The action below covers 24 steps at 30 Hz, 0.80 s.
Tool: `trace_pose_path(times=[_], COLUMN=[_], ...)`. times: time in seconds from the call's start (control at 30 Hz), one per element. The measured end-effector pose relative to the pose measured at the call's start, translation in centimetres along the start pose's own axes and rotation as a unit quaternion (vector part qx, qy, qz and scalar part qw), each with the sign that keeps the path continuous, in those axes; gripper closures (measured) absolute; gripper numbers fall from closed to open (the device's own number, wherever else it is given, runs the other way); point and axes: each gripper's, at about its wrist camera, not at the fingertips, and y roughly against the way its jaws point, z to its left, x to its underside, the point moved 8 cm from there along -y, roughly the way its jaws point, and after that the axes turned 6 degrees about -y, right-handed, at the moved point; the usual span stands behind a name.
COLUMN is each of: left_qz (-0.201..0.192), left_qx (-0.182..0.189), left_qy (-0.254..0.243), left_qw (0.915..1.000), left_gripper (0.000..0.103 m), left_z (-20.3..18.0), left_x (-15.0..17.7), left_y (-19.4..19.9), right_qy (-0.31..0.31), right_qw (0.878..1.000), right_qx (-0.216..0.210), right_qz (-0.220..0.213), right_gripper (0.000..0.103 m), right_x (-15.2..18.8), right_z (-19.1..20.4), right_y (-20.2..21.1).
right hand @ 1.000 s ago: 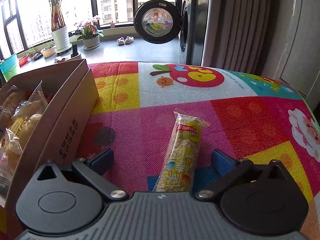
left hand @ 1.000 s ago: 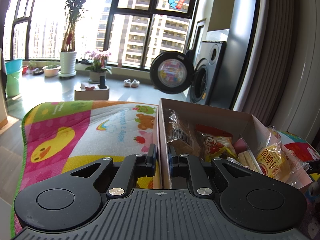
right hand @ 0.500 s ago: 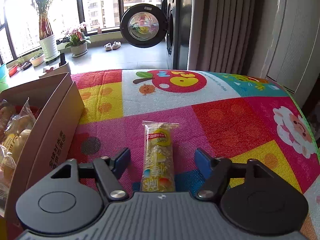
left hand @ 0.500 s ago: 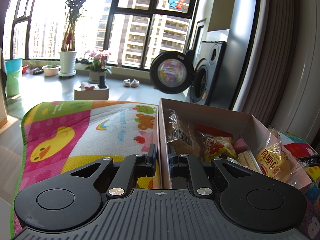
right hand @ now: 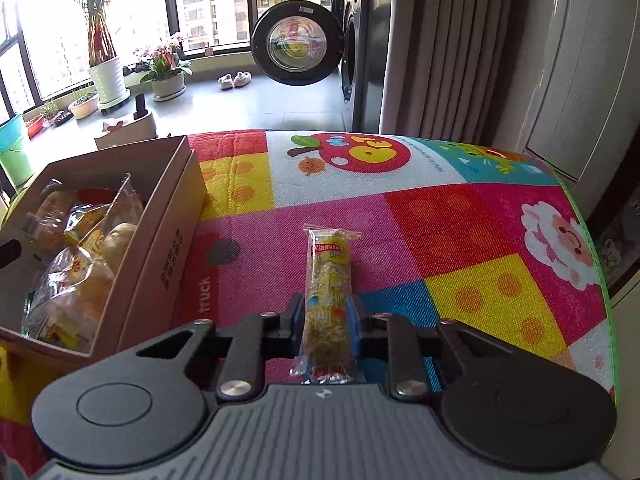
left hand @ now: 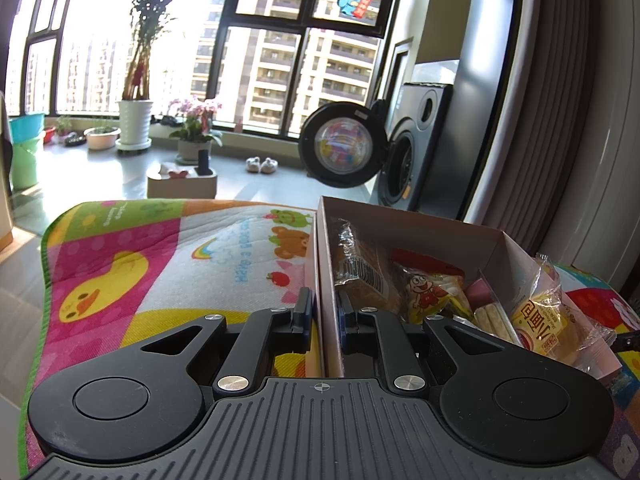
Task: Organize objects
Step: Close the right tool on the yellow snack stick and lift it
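A long clear-wrapped snack bar (right hand: 328, 296) with a yellow and red label is clamped between the jaws of my right gripper (right hand: 326, 314), above the colourful play mat (right hand: 440, 232). To its left stands an open cardboard box (right hand: 168, 240) holding several wrapped breads and snacks. In the left wrist view my left gripper (left hand: 323, 312) is shut on the box's left wall (left hand: 326, 280), one finger outside and one inside. Bread packets (left hand: 544, 316) and a cartoon snack bag (left hand: 428, 292) fill the box.
The mat (left hand: 160, 264) covers a raised surface whose far edge drops to a tiled floor. Beyond it are a washing machine with its round door open (right hand: 296, 48), potted plants (right hand: 108, 76) by the windows, curtains at right and a small wooden box (left hand: 182, 184) on the floor.
My right gripper closed from wide open onto the snack bar, which now points straight ahead, and it rose and pulled back a little. The left gripper has stayed on the box wall.
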Motion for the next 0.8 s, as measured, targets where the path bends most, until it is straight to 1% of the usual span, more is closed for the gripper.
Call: trace_pose_path(times=[0.2,0.3,0.4,0.5,0.57,0.63,0.73,0.8], left_qz=[-0.006,-0.012,-0.013,-0.013,-0.013,-0.013,-0.013,-0.013], left_qx=[0.001,0.004,0.005,0.005,0.005,0.005,0.003,0.003], left_qy=[0.005,0.011,0.013,0.012,0.013,0.012,0.009,0.008], left_qw=[1.0000,0.9999,0.9998,0.9998,0.9998,0.9998,0.9999,0.9999], left_gripper=[0.089,0.089,0.089,0.089,0.089,0.089,0.089,0.089], left_z=[0.0,0.1,0.1,0.1,0.1,0.0,0.0,0.0], left_x=[0.0,-0.2,-0.2,-0.2,-0.2,-0.2,-0.2,-0.2], left_y=[0.0,0.3,0.3,0.2,0.2,0.2,0.2,0.1], right_qy=[0.021,0.034,0.021,-0.018,-0.042,-0.043,-0.037,-0.051], right_qw=[1.000,0.999,1.000,1.000,0.999,0.999,0.999,0.999], right_qx=[-0.008,-0.008,0.000,-0.002,-0.010,-0.012,0.011,0.012], right_qz=[0.005,0.007,-0.001,-0.002,-0.004,-0.008,-0.008,0.007], right_gripper=[0.085,0.085,0.085,0.077,0.053,0.049,0.049,0.049], right_x=[2.5,3.3,2.8,1.7,0.8,-0.1,-1.2,-1.5], right_z=[0.7,0.7,-0.1,-1.2,-1.6,-1.5,-1.3,-1.6], right_y=[4.7,5.8,5.7,4.1,2.6,0.9,-2.3,-4.4])
